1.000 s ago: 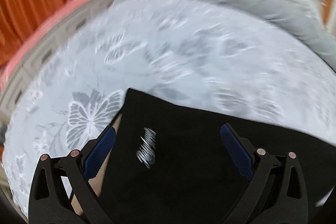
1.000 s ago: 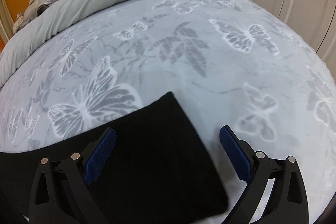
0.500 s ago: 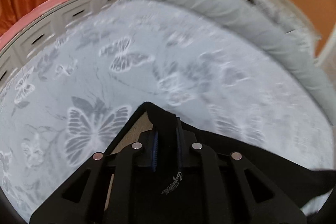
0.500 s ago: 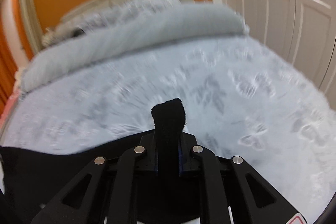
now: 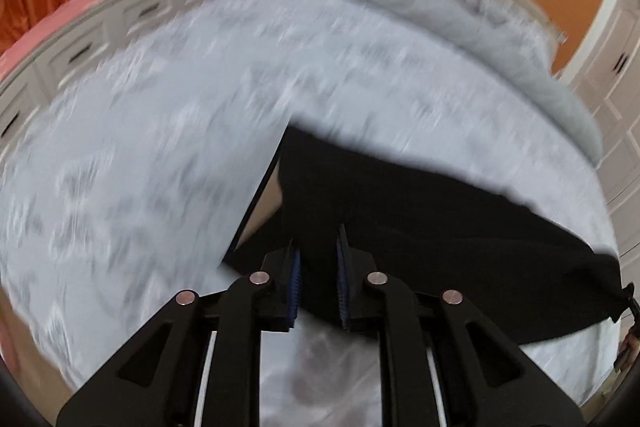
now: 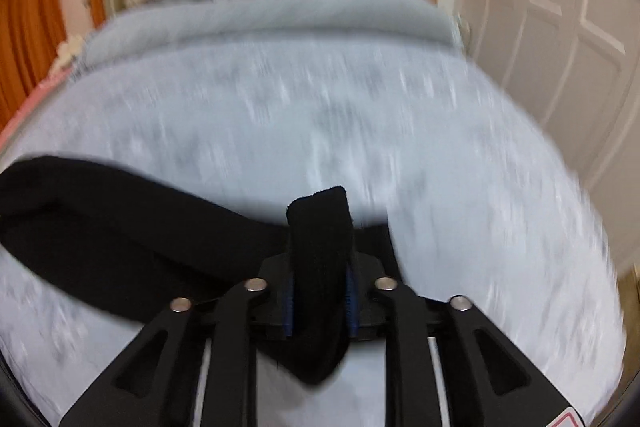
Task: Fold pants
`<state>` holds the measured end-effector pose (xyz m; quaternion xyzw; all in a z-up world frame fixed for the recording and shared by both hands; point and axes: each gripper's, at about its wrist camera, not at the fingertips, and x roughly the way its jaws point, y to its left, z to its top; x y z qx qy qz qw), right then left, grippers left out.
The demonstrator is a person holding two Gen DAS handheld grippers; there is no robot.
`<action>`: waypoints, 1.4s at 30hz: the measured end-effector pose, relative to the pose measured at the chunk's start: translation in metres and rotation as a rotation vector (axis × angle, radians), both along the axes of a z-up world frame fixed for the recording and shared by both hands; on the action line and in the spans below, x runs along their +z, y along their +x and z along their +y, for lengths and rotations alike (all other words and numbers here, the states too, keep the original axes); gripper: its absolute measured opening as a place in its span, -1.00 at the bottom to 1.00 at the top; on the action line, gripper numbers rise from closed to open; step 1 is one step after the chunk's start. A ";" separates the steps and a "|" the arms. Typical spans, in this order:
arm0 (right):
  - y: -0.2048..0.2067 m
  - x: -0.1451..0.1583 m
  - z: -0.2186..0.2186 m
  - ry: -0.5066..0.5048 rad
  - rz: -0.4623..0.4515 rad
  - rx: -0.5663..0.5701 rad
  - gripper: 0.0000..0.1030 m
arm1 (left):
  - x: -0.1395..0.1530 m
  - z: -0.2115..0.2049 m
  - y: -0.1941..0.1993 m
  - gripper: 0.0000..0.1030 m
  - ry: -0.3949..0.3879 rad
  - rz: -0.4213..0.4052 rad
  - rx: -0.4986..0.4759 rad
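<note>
So we've got the soft black fabric pants (image 5: 400,211) pinched at both ends; the left black two-finger gripper (image 5: 318,279) has its blue pads closed down to a narrow gap with a fold of the cloth running between them, and the right black two-finger gripper (image 6: 320,291) is clamped on a bunched tab of the same pants (image 6: 132,219) that pokes up past its fingertips. The garment hangs in a band between the two, raised off the pale blue-grey bedspread with the faint printed pattern (image 5: 160,147); everything's motion-blurred, so we can't say how high.

Looks to us like the carry-over step of a fold: held edge up, not yet laid down. Next move probably means keeping both grips level and evenly spaced so the band doesn't sag or twist, then lowering the edge squarely onto the rest of the cloth before letting go.
</note>
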<state>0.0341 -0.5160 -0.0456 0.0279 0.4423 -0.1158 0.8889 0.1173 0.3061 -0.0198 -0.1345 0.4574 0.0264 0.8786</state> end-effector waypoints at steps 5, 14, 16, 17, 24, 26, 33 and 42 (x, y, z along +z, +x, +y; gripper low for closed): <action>-0.053 0.003 -0.003 0.099 -0.087 -0.144 -0.05 | -0.010 0.000 -0.040 0.02 -0.059 0.011 0.068; -0.065 0.026 0.029 0.450 -0.214 -0.265 0.44 | -0.025 0.001 -0.033 0.85 -0.340 0.106 0.296; -0.071 0.026 0.026 0.523 -0.233 -0.349 0.44 | -0.044 -0.002 -0.026 0.84 -0.381 0.147 0.344; -0.076 0.028 0.025 0.557 -0.251 -0.373 0.44 | -0.049 -0.004 -0.024 0.84 -0.392 0.152 0.357; -0.038 -0.002 0.029 0.638 -0.152 -0.403 0.44 | -0.070 -0.012 -0.018 0.76 -0.422 0.169 0.359; -0.018 -0.021 0.019 0.634 -0.122 -0.456 0.44 | -0.069 -0.011 -0.013 0.76 -0.400 0.158 0.347; -0.010 0.037 0.008 0.661 -0.461 -0.319 -0.90 | -0.070 -0.013 0.001 -0.21 -0.314 0.158 0.289; -0.007 -0.050 -0.034 0.568 -0.137 -0.429 -0.92 | -0.070 -0.016 0.009 -0.20 -0.277 0.171 0.252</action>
